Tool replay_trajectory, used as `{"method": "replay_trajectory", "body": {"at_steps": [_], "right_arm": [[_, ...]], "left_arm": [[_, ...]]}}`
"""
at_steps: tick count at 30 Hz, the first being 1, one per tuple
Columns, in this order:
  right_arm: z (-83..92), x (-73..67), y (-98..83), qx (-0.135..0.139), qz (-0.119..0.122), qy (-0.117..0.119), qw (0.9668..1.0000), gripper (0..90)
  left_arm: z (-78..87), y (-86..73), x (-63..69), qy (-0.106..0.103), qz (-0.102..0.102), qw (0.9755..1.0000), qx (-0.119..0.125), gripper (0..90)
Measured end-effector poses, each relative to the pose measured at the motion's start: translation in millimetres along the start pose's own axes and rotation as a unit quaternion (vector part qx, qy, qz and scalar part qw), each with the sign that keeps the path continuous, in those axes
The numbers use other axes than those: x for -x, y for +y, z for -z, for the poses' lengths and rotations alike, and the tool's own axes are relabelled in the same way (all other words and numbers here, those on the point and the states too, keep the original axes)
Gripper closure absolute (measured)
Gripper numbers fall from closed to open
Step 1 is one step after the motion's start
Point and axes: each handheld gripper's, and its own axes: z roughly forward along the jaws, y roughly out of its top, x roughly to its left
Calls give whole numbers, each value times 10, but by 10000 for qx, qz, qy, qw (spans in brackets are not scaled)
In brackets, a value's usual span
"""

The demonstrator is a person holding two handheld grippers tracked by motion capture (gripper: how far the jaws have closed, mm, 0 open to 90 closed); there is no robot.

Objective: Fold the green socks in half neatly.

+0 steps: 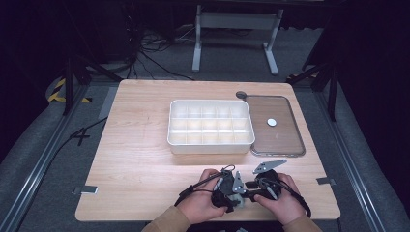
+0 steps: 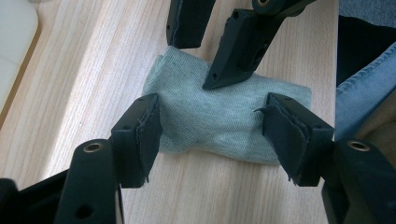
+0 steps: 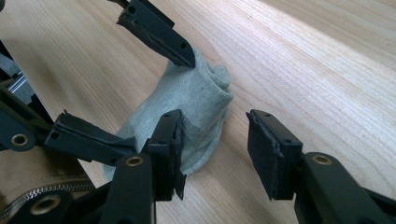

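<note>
A pale green sock (image 2: 219,116) lies bunched on the wooden desk (image 1: 140,169), close to the near edge and a little right of its middle. The person's two hands hold both grippers over it, close together.

In the left gripper view, the left gripper (image 2: 212,128) has its fingers (image 2: 140,137) spread wide, one at each end of the sock and level with it; both pads are just beside or touching the fabric, but the fingers are not closed on it. The fingers of the other gripper come down from the top of that view, one tip resting on the middle of the sock.

In the right gripper view, the right gripper (image 3: 217,149) is also wide open. Its left finger (image 3: 168,149) stands against the folded edge of the sock (image 3: 196,107), while the other finger is over bare wood beside it. It holds nothing.

Farther back, near the middle of the desk, sits a white tray (image 1: 211,143) divided into small compartments. Just to its right lies a flat brown lid (image 1: 285,140) with a small white disc (image 1: 271,122) on it.
</note>
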Motion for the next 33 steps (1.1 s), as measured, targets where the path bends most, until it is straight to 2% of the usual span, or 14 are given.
{"method": "replay_trajectory", "body": {"at_steps": [4, 8, 14, 16, 17, 20, 22, 25, 28, 33], "right_arm": [[-22, -14, 32, -118, 52, 6, 9999, 564], [-70, 6, 97, -388, -37, 101, 9992, 568], [-108, 40, 124, -518, -168, 284, 9981, 578], [-122, 45, 135, -549, -203, 402, 9975, 616], [-132, 51, 150, -604, -267, 559, 9962, 674], [-141, 53, 168, -658, -234, 587, 9958, 685], [-156, 69, 180, -693, -298, 707, 9946, 692], [-181, 91, 189, -697, -340, 921, 9927, 758], [-177, 77, 196, -706, -263, 923, 9929, 796], [-174, 65, 190, -679, -322, 863, 9934, 830]], "left_arm": [[-2, -10, -2, 17, -15, 10000, -24, 365], [3, -24, 3, 57, 22, 10000, -24, 363], [15, -49, 5, 81, 71, 9999, -37, 356], [19, -63, 4, 101, 100, 9999, -20, 349], [17, -69, 0, 98, 107, 9999, -2, 345], [15, -79, 5, 104, 144, 9998, -10, 344], [17, -83, -1, 121, 162, 9998, -36, 329], [17, -99, -12, 128, 205, 9997, -17, 306], [20, -103, -14, 125, 219, 9997, 0, 303], [74, -114, -40, 72, 264, 9996, 45, 321]]}}
